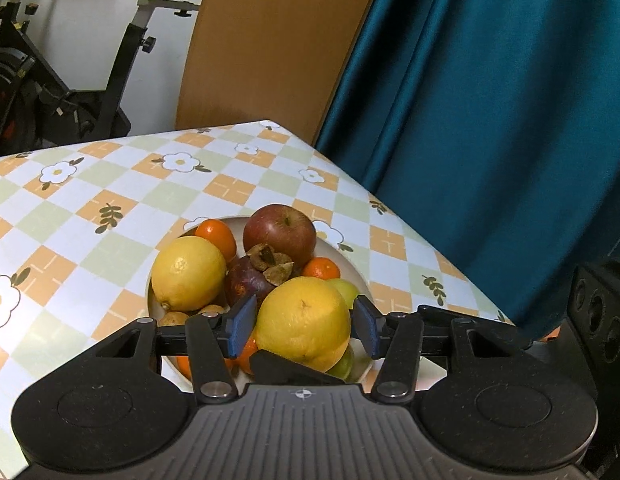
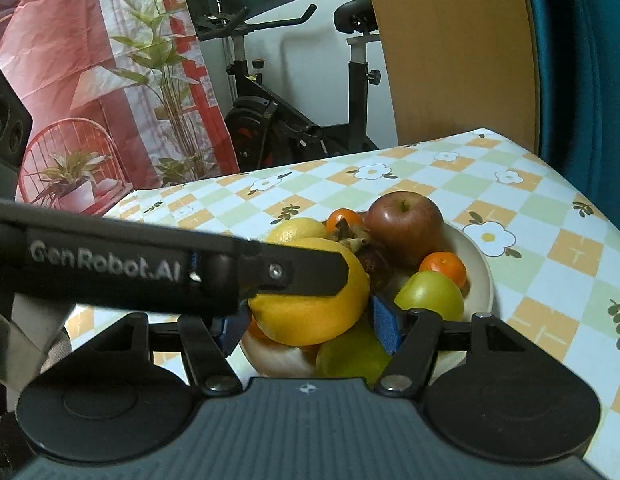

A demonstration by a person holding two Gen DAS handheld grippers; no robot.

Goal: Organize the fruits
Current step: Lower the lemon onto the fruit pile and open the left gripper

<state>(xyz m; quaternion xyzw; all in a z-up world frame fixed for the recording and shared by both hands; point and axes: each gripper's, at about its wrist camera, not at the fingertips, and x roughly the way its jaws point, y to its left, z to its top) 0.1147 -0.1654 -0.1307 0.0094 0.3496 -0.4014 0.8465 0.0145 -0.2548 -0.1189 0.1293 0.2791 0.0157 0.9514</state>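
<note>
Showing a large yellow-orange round citrus fruit (image 1: 302,320) atop the heap in a shallow cream ceramic bowl (image 2: 486,280), bracketed by the blue pads of the left gripper (image 1: 305,326) and, from a crossing angle, by those of the right gripper (image 2: 309,327). Jaws of both spread to the fruit's width; clamped on it or merely flanking it, not to be told.

Piled around it: a smaller yellow lemon (image 1: 188,272), a red apple (image 1: 280,230), small orange mandarins (image 1: 216,234), a dark purple mangosteen (image 1: 246,280) and round green fruits (image 2: 430,294).

No loose fruit on the visible cloth. Consistent equally with a fruit just being set onto the pile and with one about to be lifted out for sorting.

Beneath, a table under a checked orange, green and white floral oilcloth (image 1: 110,200). Beyond, a black exercise bike (image 1: 70,80), a leaning tan wooden board (image 1: 270,40), a teal satin curtain (image 1: 490,120) and a red printed backdrop with plants (image 2: 90,80).
</note>
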